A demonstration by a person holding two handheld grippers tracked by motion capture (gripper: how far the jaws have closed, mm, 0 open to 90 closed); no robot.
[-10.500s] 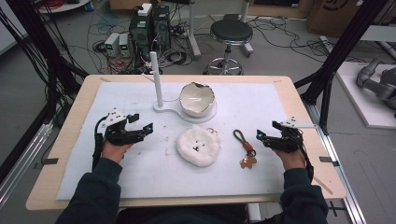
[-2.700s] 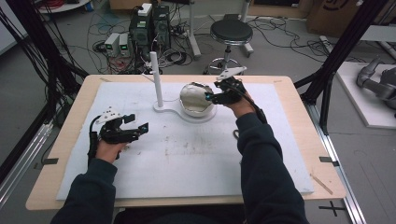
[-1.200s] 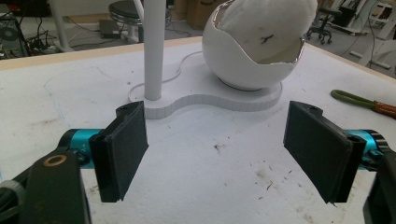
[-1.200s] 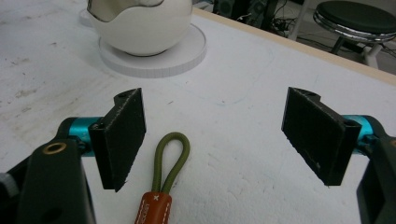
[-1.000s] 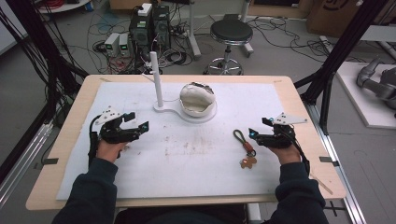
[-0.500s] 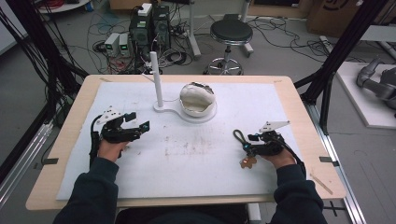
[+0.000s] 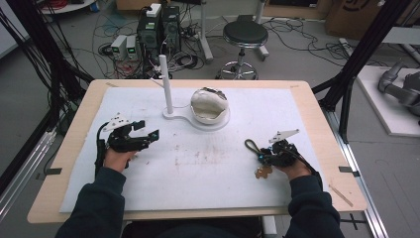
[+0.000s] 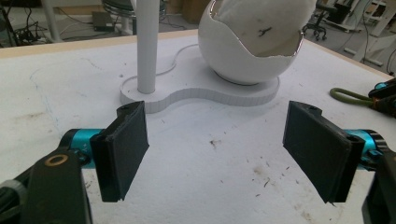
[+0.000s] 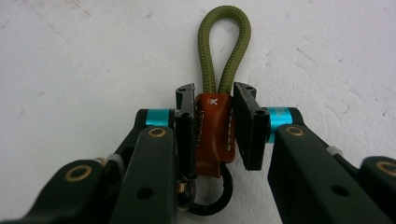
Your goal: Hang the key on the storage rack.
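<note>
We have our right claw (image 9: 214,135) squeezed on the keychain (image 9: 215,133). Its two black jaws press the brown leather tab from both sides, so the keychain cannot slip out. The green cord loop (image 9: 224,46) sticks out past the jaws and lies flat on the white worktop (image 9: 84,56). The dark ring (image 9: 212,196) hangs at the near end of the tab, under the jaws. We think gripping the stiff middle part is smart, because the cord is floppy and would bend.

Seen from above, the keychain (image 7: 258,157) lies well to the right of the white stand (image 7: 198,111) and closer to us than it. The stand has a tall post (image 7: 167,84) and a round white shell (image 7: 210,104) sitting on its base. Maybe the loop is meant to go on that post, so we hold the loop end free.

Our left claw (image 7: 136,136) rests on the worktop to the left of the stand, nearer to us. Its jaws are wide apart with nothing between them. It waits out of the way.
</note>
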